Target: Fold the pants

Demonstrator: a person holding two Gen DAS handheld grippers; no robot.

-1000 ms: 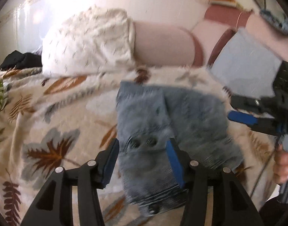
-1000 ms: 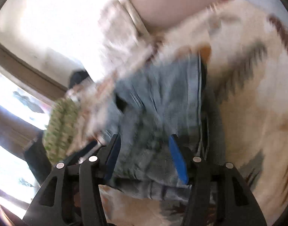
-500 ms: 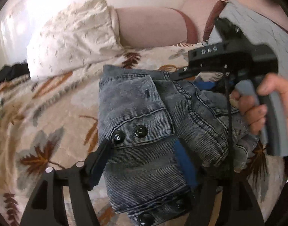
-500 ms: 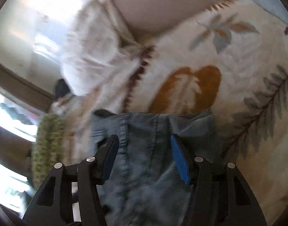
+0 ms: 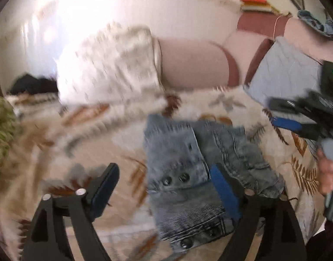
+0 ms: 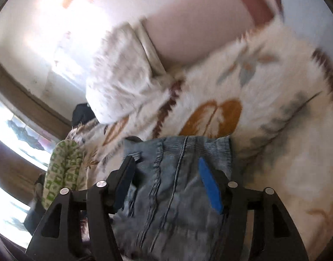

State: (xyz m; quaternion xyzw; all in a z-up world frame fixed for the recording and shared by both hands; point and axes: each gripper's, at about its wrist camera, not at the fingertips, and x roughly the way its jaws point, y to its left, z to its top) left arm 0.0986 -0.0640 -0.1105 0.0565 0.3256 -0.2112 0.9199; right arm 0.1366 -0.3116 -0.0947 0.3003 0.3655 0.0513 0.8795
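The blue-grey denim pants (image 5: pixel 188 174) lie folded into a compact bundle on the leaf-patterned blanket (image 5: pixel 79 134), dark buttons showing on top. My left gripper (image 5: pixel 164 187) is open and empty, held above the bundle's near left part. My right gripper (image 6: pixel 168 180) is open and empty, hovering over the pants (image 6: pixel 179 184). In the left wrist view the right gripper (image 5: pixel 297 126) shows at the right edge, clear of the pants, held by a hand (image 5: pixel 327 171).
A white pillow (image 5: pixel 107 67) and a pink headboard (image 5: pixel 192 65) are at the back. A grey-blue cushion (image 5: pixel 286 71) lies at the right. A green patterned cloth (image 6: pixel 62 167) is at the left, dark clothing (image 5: pixel 31 84) beyond.
The right gripper has drawn back off the pants to the right. The left gripper has lifted and pulled back from the bundle. Both views are blurred by motion.
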